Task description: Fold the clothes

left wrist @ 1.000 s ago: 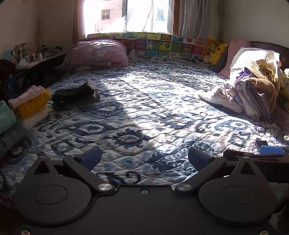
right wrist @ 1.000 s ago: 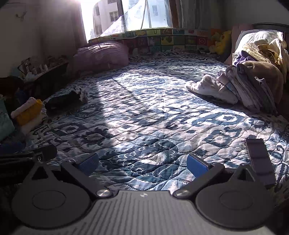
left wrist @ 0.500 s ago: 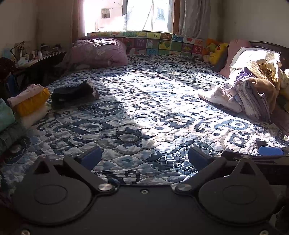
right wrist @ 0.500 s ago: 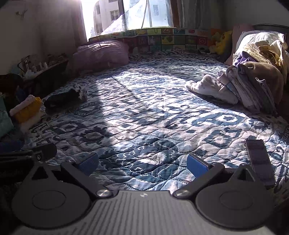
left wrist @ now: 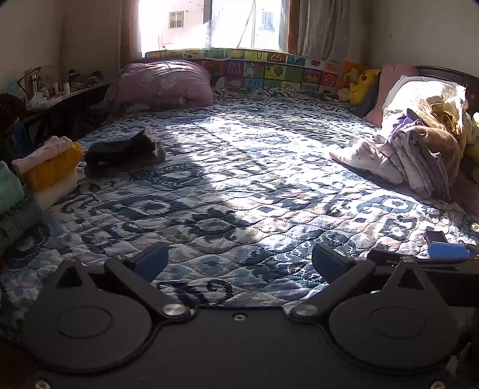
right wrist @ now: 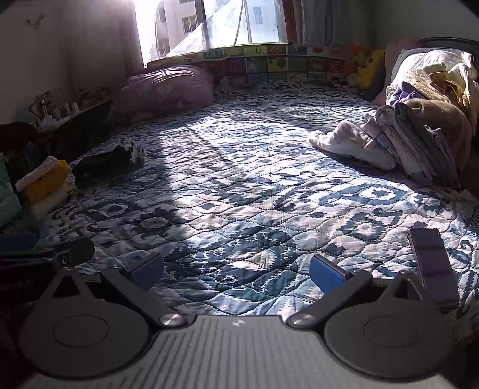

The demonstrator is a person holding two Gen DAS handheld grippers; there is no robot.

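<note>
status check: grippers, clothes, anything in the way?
Left gripper open, empty; right gripper open, empty. Unfolded clothes pile far right on the quilt, untouched. Phone lies by right gripper; middle of the bed bare.

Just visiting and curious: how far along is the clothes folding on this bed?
Partly done, it seems. A folded stack and a dark folded garment sit at the left. Nothing is in hand: the left gripper and right gripper are open and empty. The unfolded pile on the right remains.

A home bedroom: quilted bed (left wrist: pixel 239 185), pillow (left wrist: pixel 161 83), probably plush toys (left wrist: pixel 360 85) by the window (left wrist: pixel 209 24)
</note>
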